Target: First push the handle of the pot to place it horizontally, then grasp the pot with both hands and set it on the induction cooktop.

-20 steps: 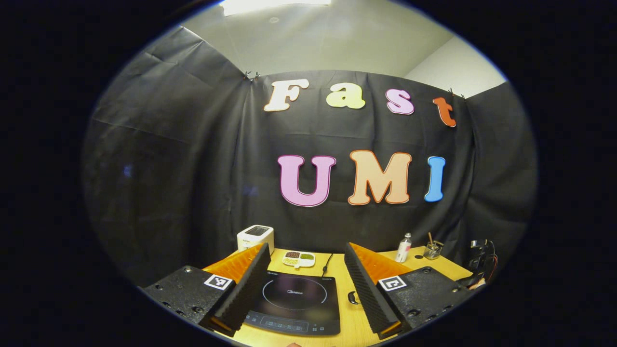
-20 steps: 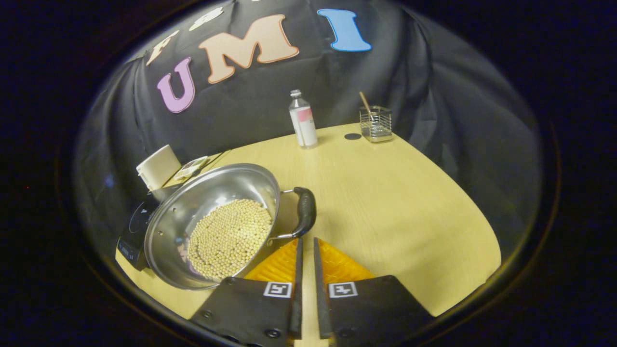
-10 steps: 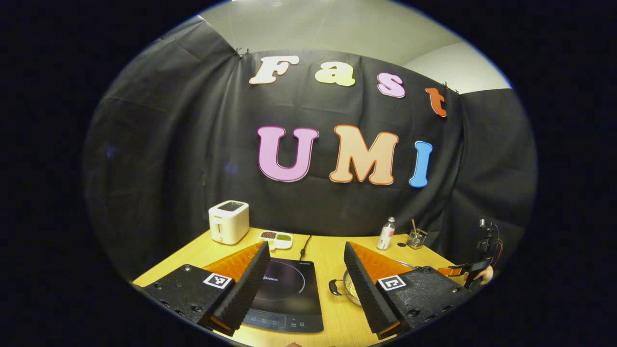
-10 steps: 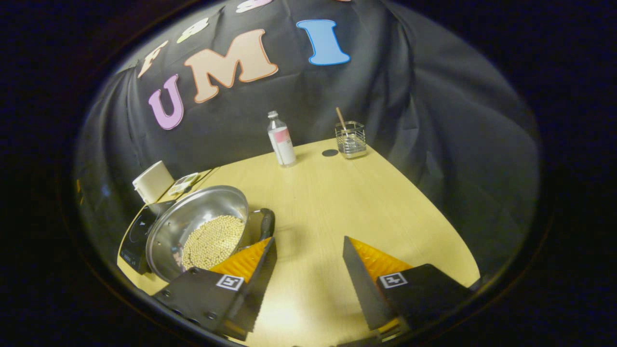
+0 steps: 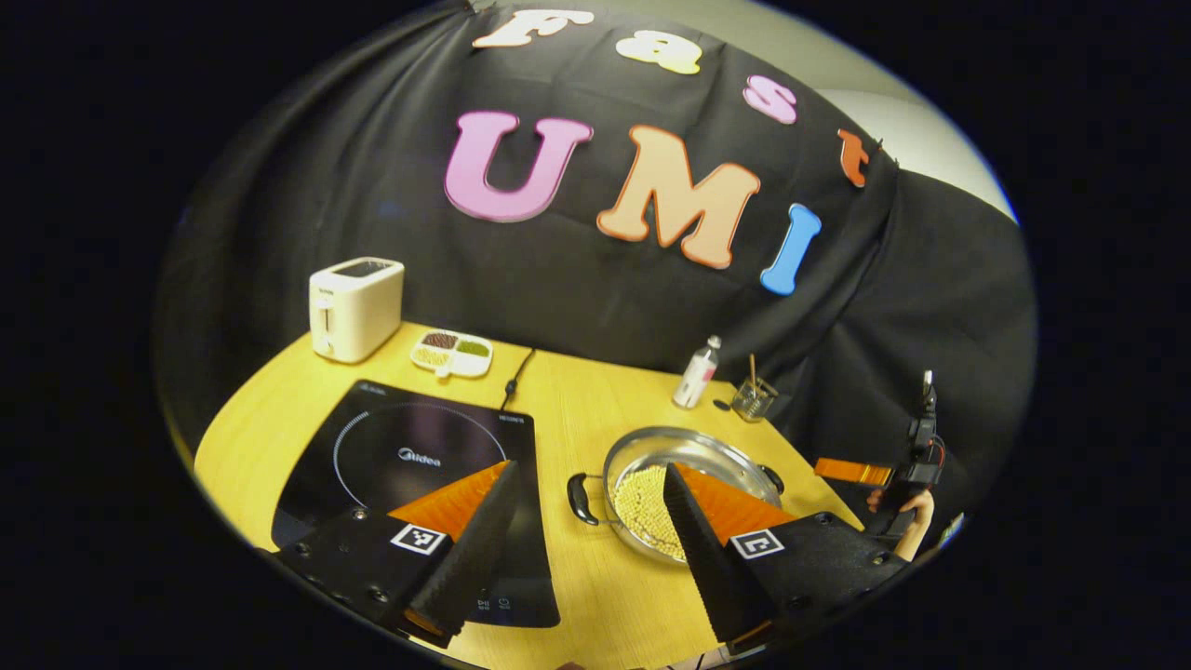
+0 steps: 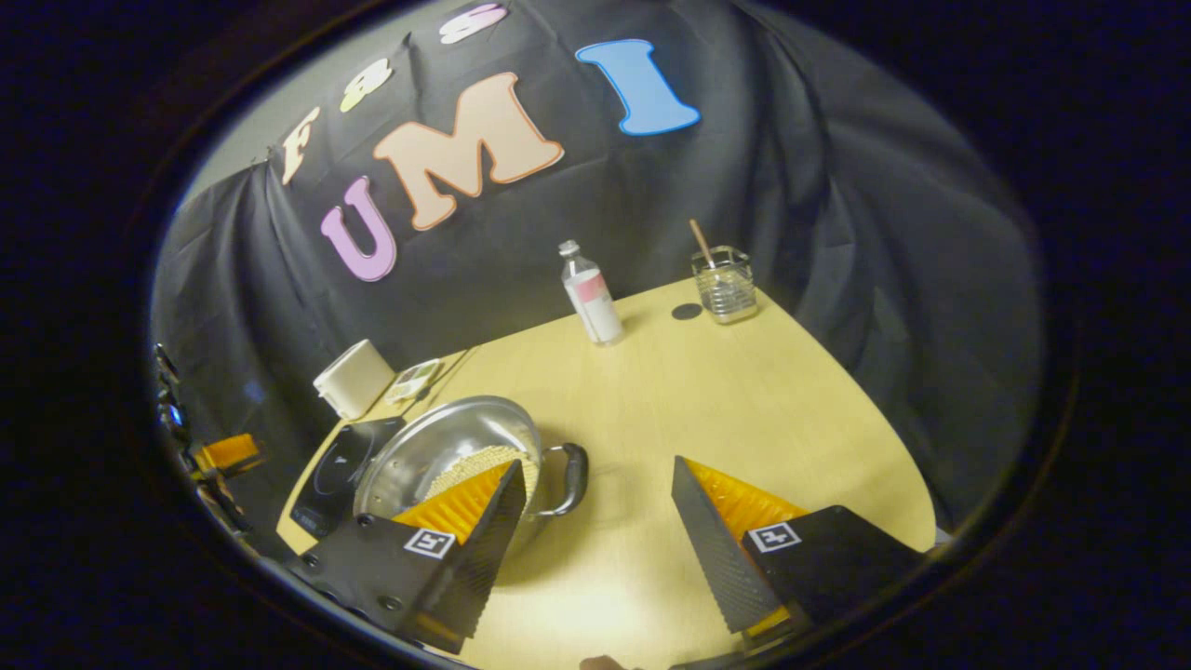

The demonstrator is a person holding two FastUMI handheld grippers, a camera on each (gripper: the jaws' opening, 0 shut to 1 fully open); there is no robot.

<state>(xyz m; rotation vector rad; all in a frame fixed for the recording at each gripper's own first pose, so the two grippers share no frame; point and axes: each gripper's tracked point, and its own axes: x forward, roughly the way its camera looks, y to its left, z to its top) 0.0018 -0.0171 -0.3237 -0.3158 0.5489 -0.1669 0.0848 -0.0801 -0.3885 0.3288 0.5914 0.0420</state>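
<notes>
Progress, in the left gripper view, looked partial: the pot (image 5: 684, 484) of pale beads stood on the table (image 5: 595, 400) just beside the induction cooktop (image 5: 409, 456), not on it, both handles lying level. The left gripper (image 5: 586, 549) hung above, jaws spread, holding nothing. In the right gripper view, the right gripper (image 6: 591, 549) was likewise released, its left finger in front of the pot's rim (image 6: 447, 437), the near handle (image 6: 569, 479) between its fingers but ungripped. I judged the push done; the two-handed grasp and lift remained.
</notes>
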